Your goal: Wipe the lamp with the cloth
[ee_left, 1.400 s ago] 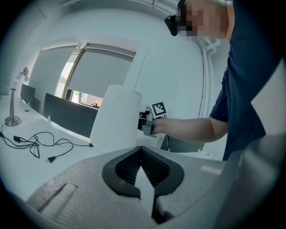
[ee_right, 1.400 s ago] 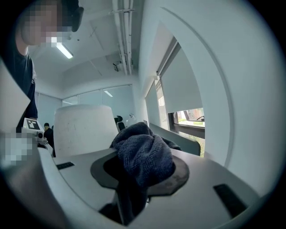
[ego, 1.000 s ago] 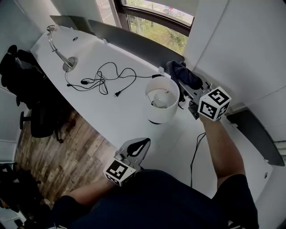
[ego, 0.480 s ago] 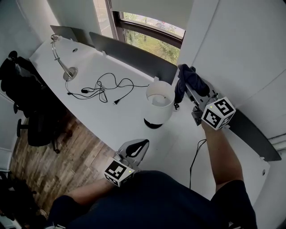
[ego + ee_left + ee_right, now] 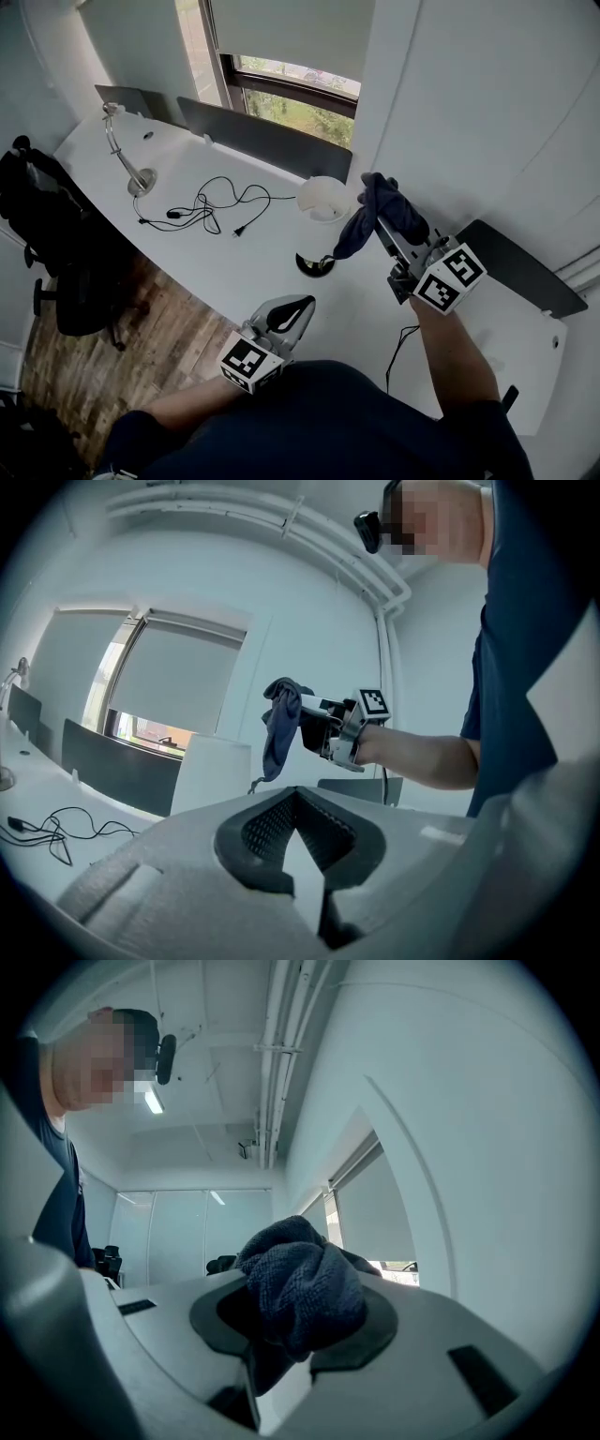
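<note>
Left gripper (image 5: pixel 298 306), jaws together and empty, sits over the near curved edge of the white table (image 5: pixel 216 258); bare tabletop lies between it and the white cylindrical-shaded lamp (image 5: pixel 322 208). The lamp stands upright on its dark round base (image 5: pixel 314 265). Right gripper (image 5: pixel 382 217), raised above the table, clamps a dark blue knitted cloth (image 5: pixel 361 225) that hangs just beside the shade's right side; contact cannot be told. To the lamp's left a loose black cable (image 5: pixel 211 202) lies clear of it. Farther off stand a silver gooseneck desk lamp (image 5: pixel 127 159) and a dark panel (image 5: pixel 262 142) along the far edge.
</note>
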Demonstrator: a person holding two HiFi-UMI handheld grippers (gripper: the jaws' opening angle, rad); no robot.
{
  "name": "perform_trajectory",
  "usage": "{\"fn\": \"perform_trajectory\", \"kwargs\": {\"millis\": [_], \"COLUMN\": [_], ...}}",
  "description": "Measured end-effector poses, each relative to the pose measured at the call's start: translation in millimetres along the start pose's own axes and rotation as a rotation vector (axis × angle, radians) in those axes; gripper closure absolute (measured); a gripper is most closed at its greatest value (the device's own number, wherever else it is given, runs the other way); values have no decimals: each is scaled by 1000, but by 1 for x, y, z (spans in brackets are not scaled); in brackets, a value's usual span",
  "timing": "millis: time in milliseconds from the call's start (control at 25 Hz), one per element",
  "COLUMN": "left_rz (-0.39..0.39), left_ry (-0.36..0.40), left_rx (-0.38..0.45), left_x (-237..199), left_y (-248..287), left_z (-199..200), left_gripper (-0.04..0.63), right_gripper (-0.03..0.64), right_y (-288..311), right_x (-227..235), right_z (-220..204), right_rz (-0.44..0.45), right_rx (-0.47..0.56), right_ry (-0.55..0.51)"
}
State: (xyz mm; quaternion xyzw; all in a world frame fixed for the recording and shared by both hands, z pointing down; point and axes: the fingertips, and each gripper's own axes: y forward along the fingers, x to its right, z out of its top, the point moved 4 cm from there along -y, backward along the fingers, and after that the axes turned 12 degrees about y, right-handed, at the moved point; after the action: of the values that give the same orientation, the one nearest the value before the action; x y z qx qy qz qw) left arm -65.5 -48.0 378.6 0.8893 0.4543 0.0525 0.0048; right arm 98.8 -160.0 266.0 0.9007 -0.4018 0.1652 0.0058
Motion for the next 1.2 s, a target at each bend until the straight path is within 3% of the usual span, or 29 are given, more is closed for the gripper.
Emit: {"fn": "perform_trajectory", "kwargs": {"millis": [400,720,1200], "left_rz": [-14,-21,-39], "left_ry": [20,-2,-11], "left_rx": [20,21,40], "left_x": [4,0,-5], "left_y": [-17,-33,-49], "left_z": [8,5,0], "left_gripper": [589,589,589], "right_gripper": [486,486,486], "right_y": [-30,-31,-32], "right_x": [-57,-92,-134], "right_z": [-39,-88,-141], "right_rz": [4,8,12], "right_rx": [16,-32,-100], "right_ry": [82,128,106]}}
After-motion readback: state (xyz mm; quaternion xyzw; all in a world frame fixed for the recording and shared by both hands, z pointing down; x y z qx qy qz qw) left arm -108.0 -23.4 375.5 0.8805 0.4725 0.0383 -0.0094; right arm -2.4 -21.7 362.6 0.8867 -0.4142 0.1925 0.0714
